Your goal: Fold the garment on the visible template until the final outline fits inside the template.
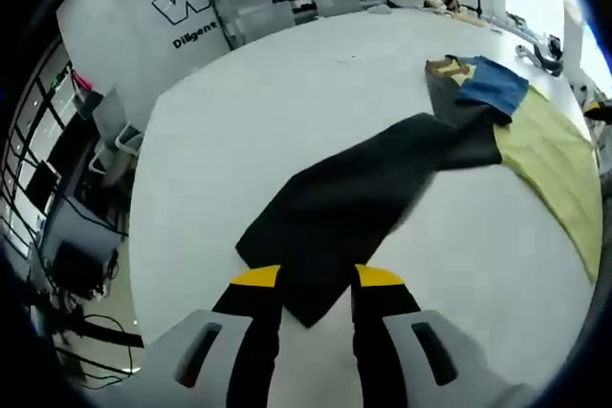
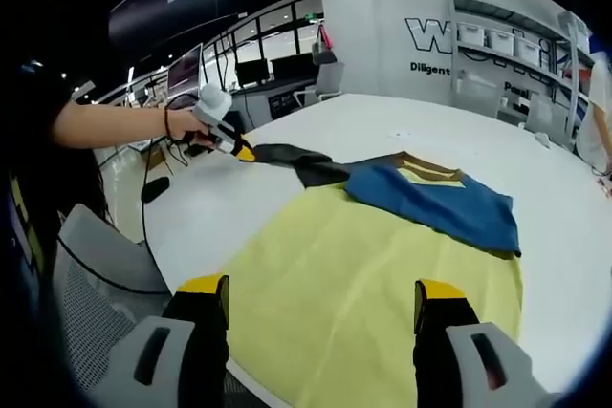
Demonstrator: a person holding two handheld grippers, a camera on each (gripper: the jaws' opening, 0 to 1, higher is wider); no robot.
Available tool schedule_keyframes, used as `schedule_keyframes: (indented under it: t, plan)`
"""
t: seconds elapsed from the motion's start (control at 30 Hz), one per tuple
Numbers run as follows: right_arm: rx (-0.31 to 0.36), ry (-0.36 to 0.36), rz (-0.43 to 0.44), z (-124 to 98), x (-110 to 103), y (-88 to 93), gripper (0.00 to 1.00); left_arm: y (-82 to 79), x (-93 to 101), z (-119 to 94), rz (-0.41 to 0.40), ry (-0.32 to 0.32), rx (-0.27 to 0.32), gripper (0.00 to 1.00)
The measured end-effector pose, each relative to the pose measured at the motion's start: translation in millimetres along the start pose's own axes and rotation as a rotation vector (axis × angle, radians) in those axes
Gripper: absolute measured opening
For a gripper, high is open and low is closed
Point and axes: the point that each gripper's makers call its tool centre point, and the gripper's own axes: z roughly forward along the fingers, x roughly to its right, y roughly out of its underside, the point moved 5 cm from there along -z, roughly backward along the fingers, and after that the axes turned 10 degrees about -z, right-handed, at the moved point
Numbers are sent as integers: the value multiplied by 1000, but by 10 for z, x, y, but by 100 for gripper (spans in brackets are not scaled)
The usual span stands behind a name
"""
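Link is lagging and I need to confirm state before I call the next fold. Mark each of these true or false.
1. The right gripper is open over the yellow template. True.
2. The garment lies wholly inside the template. False: its dark end stretches off the template onto the white table.
3. The left gripper has its jaws at the garment's dark end. True; whether they pinch the cloth I cannot tell.
4. The blue part of the garment rests on the template. True.
5. The template is folded in half. False: it lies spread flat.
6. The garment is red. False: it is dark and blue.
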Motion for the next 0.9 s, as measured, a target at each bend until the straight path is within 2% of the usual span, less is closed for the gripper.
schedule_keyframes:
  t: [0.27, 0.4, 0.43, 0.8, 0.9]
  plan:
    - [-10, -1, 6, 2, -3, 20, 77, 39, 29, 17, -67, 24, -12, 23]
    - [-13, 1, 5, -4, 3, 28, 77, 68, 105, 26, -143, 83, -3, 13]
    - [-15, 4, 5, -10, 6, 32, 77, 66, 83, 24, -141, 69, 1, 13]
    - [-22, 9, 12, -15, 7, 48, 76, 70, 107, 26, -141, 85, 5, 11]
    - [-24, 11, 16, -13, 10, 53, 76, 64, 128, 38, -131, 85, 18, 6]
